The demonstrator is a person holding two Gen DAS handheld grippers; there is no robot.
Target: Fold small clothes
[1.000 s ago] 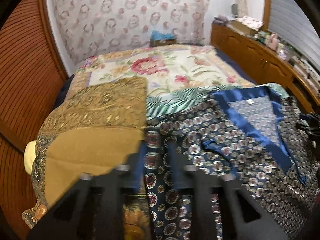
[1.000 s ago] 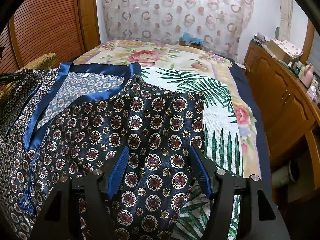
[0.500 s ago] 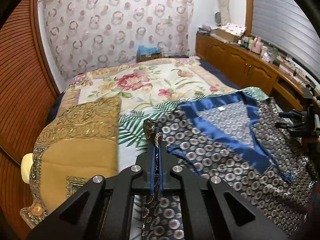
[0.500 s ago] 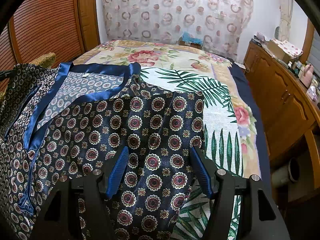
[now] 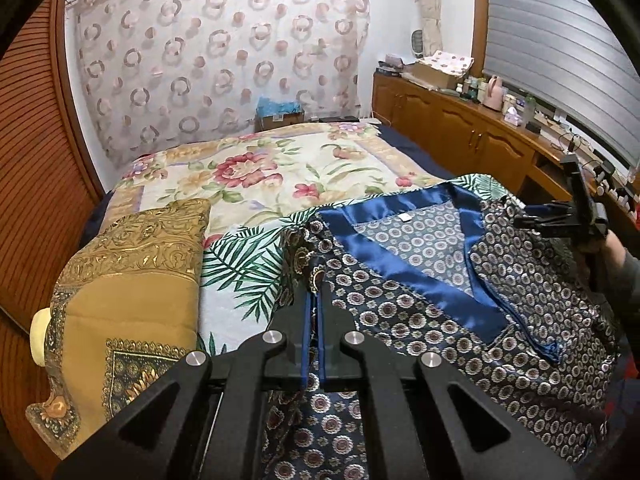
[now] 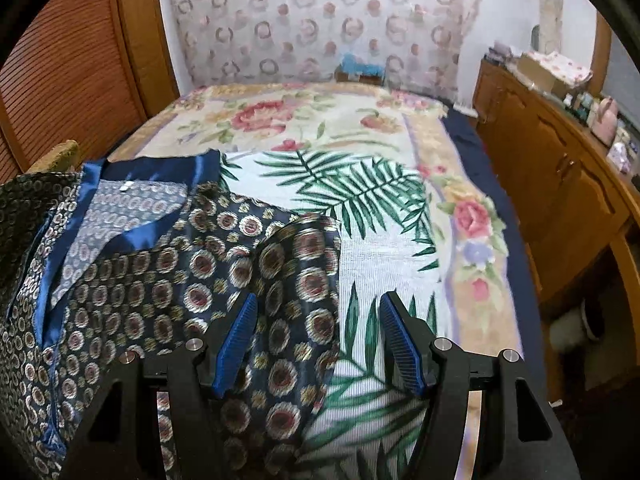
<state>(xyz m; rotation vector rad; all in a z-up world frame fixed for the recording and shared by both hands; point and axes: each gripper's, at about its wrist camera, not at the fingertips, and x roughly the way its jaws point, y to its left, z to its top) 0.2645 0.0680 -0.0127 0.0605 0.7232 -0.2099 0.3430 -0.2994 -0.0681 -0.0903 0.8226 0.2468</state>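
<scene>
Satin-trimmed shirt (image 5: 420, 280) — left tool (image 5: 314, 300) pinches its sleeve, right tool (image 6: 316, 320) gapes.

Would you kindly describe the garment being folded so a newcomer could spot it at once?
Start at the bed with its flowered cover. On its near end lies a dark navy top dotted with round medallions. Unlike the gold pillow beside it, it has a shiny blue satin collar.

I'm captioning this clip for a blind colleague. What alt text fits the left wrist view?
The left gripper, jaws shut, pinches an edge of a navy patterned top with blue satin trim, spread on a floral bedspread. A gold cushion lies left; the right gripper shows at far right.
</scene>
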